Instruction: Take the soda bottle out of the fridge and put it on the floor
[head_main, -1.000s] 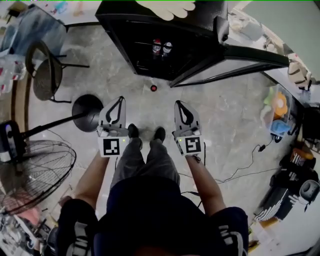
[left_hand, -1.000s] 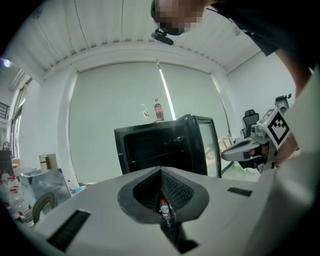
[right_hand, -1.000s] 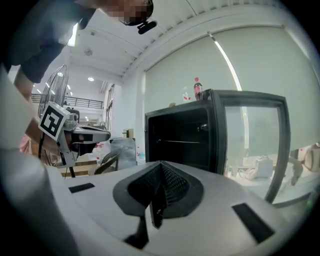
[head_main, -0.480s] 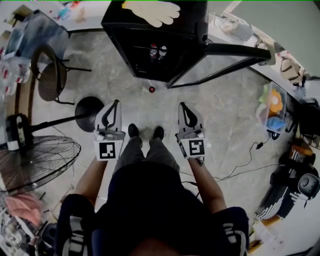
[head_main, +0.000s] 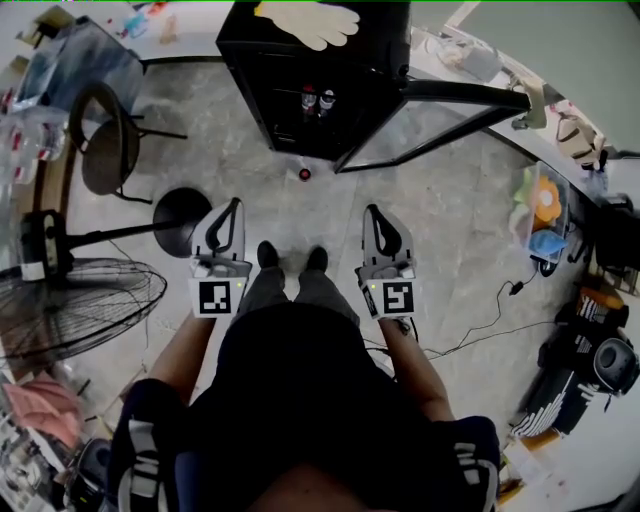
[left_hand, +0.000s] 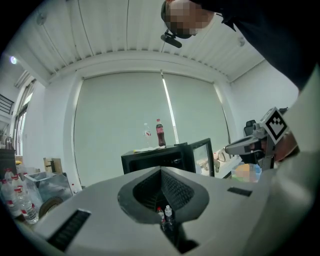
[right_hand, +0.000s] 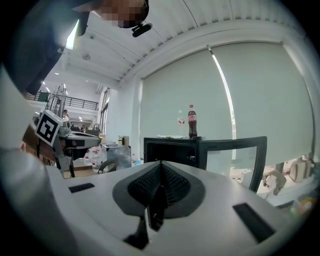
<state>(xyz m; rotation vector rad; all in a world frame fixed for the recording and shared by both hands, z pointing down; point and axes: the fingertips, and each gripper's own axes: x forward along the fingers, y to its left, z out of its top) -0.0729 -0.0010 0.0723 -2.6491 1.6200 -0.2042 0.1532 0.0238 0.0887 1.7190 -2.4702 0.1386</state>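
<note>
A black fridge (head_main: 330, 60) stands ahead with its glass door (head_main: 440, 110) swung open to the right. Two small bottles (head_main: 316, 101) stand inside, one red-capped, one white-capped; they also show between the jaws in the left gripper view as bottles (left_hand: 164, 215). On the fridge top stand a dark cola bottle (right_hand: 192, 121) and a clear bottle (right_hand: 181, 124). My left gripper (head_main: 236, 203) and right gripper (head_main: 372, 210) hang side by side above the floor, well short of the fridge, both shut and empty.
A small red cap (head_main: 304, 174) lies on the floor before the fridge. A fan (head_main: 70, 310), its round stand base (head_main: 180, 215) and a chair (head_main: 105, 150) are at the left. Cables (head_main: 480, 320) and bins (head_main: 545, 215) crowd the right. My feet (head_main: 290, 260) are between the grippers.
Both grippers have come up toward the head camera and spread slightly apart. The fridge now sits a little farther off in the view. Neither gripper has taken hold of anything.
</note>
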